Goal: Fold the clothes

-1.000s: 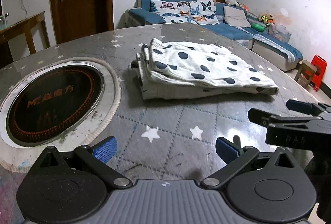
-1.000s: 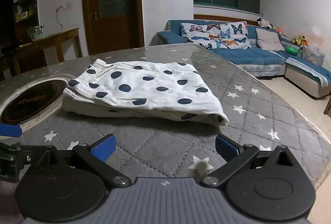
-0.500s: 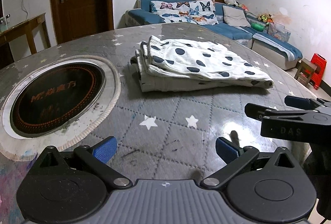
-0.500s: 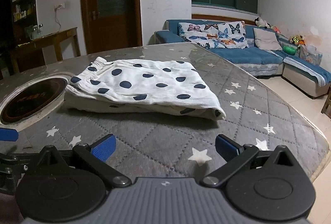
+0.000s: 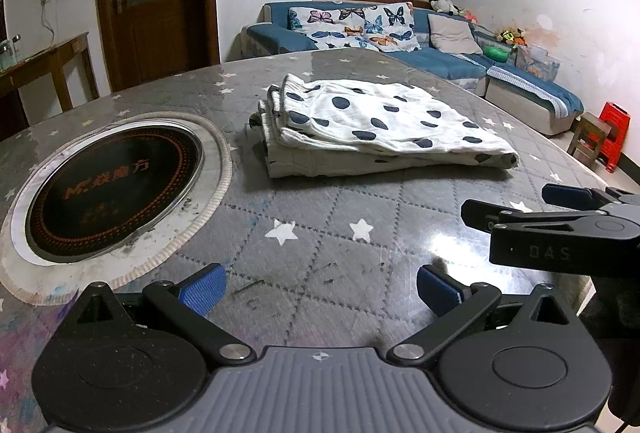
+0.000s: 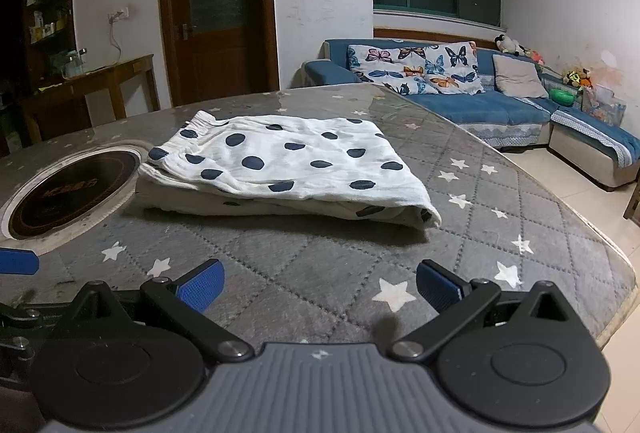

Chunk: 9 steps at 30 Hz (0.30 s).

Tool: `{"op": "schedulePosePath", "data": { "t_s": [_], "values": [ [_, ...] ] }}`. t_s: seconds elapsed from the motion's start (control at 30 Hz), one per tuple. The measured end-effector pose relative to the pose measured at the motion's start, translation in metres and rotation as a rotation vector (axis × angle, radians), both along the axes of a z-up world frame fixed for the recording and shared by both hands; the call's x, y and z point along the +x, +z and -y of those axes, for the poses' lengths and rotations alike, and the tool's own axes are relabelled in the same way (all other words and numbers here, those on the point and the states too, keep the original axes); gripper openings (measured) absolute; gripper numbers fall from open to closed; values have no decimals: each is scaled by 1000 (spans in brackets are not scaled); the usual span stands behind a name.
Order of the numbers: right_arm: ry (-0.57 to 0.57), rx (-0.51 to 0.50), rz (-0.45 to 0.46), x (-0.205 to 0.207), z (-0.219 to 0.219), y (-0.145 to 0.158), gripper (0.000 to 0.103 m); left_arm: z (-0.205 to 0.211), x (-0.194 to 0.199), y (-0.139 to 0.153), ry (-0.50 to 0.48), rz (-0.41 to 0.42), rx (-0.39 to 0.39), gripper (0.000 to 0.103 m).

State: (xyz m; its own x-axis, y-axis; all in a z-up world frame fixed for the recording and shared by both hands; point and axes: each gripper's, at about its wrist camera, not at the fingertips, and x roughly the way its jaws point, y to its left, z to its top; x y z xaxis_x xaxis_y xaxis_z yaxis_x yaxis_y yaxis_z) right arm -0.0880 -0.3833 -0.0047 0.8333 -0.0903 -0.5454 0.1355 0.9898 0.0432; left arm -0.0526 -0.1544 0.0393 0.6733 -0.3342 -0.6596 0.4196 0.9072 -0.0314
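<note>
A white garment with dark blue dots [image 5: 376,125] lies folded in a flat stack on the grey star-patterned table [image 5: 320,233]; it also shows in the right wrist view [image 6: 280,169]. My left gripper [image 5: 320,287] is open and empty, well short of the garment near the table's front. My right gripper [image 6: 320,285] is open and empty, also short of the garment. The right gripper shows from the side at the right edge of the left wrist view [image 5: 560,217].
A round black induction hob [image 5: 112,189] is set into the table at the left. The table's right edge [image 6: 616,273] drops to the floor. A blue sofa [image 6: 500,105], a wooden door [image 6: 220,9] and a side table [image 6: 88,85] stand beyond.
Both grippers have drawn back from the folded garment and risen slightly; the garment looks farther away. It has not moved on the table. Both stay open.
</note>
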Motion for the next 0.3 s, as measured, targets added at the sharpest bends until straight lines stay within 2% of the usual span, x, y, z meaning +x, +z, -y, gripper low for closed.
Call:
{"op": "schedulePosePath", "data": {
  "t_s": [0.3],
  "values": [
    [6,1,3,-3,-2,1,103,-1,-2,1,7,4,-1,103]
  ]
}}
